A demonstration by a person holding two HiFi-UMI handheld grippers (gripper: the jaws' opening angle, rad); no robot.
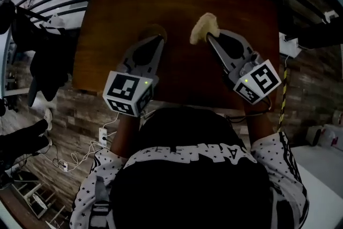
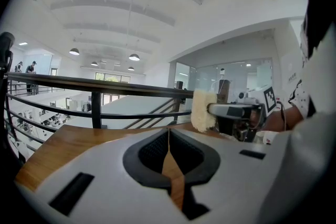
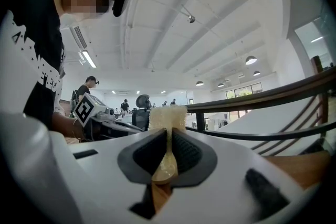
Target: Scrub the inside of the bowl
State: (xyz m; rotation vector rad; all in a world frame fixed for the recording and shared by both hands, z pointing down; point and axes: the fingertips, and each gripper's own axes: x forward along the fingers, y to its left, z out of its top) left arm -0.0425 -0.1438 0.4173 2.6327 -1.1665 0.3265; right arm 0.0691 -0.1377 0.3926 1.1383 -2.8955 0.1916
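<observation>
Right gripper [image 1: 210, 36] is clamped on the sponge [image 1: 203, 27]. In the right gripper view its jaws [image 3: 169, 131] pinch the lower part of the sponge [image 3: 168, 115] flat between the ribbed black pads, and the rest stands out past the tips as a blocky slab. Sponge is pale cream-yellow, coarse, open-pored foam with fuzzy edges. From the head view it looks like a lumpy wedge just ahead of the tips, leaning slightly toward the left gripper. Left gripper [image 1: 159, 37] has its jaws together with nothing between them. In its own view [image 2: 169, 131] the pads meet along a thin seam, and only brown table [image 2: 63, 141] shows through the gap behind them. The sponge [image 2: 199, 110] sits off to that gripper's right, well apart and at about tip height. Bowl: can't place it. There is a dim rounded brown patch [image 1: 154, 31] right at the left tips in the head view, and I can't tell if that's a bowl or a shadow. Both grippers have grey, smooth, moulded shells tapering to a point, with black rubbery textured pad inserts and a black-and-white marker cube [image 1: 128, 93] at the rear. The table is flat, matte, grained wood, and a dark tubular railing [image 2: 94, 86] runs beyond its far edge.
</observation>
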